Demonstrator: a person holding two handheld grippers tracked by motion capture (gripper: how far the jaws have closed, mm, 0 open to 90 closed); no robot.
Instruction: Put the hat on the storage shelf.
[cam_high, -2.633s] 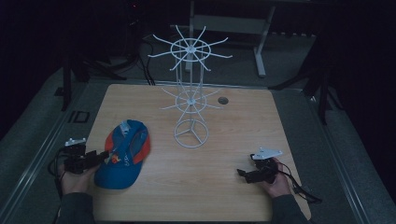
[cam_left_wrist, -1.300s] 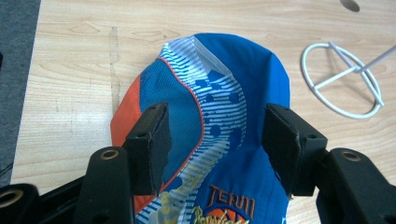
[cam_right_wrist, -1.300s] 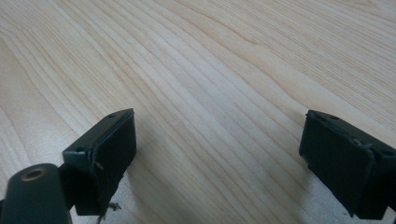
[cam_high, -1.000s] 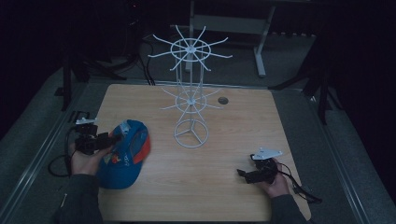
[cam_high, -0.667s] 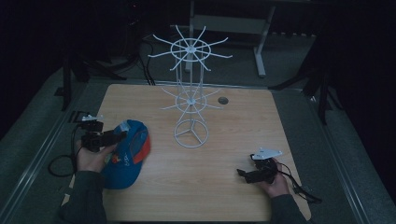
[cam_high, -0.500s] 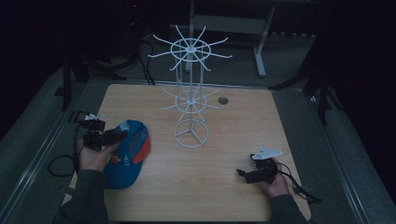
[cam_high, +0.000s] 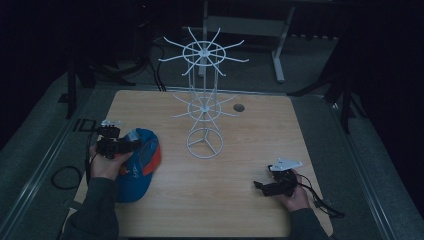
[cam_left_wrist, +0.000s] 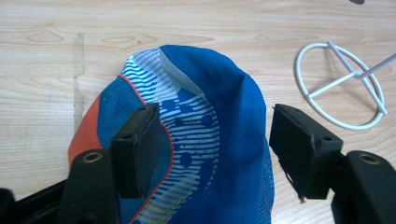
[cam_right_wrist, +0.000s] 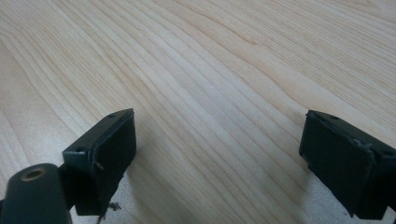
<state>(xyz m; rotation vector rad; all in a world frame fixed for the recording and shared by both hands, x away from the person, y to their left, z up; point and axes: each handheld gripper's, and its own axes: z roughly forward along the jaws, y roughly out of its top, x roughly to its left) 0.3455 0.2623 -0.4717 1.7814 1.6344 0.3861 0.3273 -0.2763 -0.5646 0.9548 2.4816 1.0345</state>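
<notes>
A blue and orange cap (cam_high: 137, 165) lies on the left part of the wooden table (cam_high: 250, 125). In the left gripper view the cap (cam_left_wrist: 205, 140) sits between and under the wide-apart jaws of my left gripper (cam_left_wrist: 215, 144), which is open and hovers over the crown. From the high view, that left gripper (cam_high: 127, 146) is at the cap's upper left edge, pointing right. My right gripper (cam_high: 261, 187) rests low near the table's front right, open, with bare wood between its jaws (cam_right_wrist: 219, 154). A white wire hat stand (cam_high: 204, 105) rises at the table's middle.
The stand's round wire base (cam_left_wrist: 343, 91) lies just right of the cap. A small dark hole (cam_high: 239, 107) marks the table's far side. Cables trail from both grippers off the table's edges. Dark floor and table legs surround the table.
My left gripper moved from the table's left edge forward and right onto the cap. The cap shifted slightly under it. The right gripper stayed still.
</notes>
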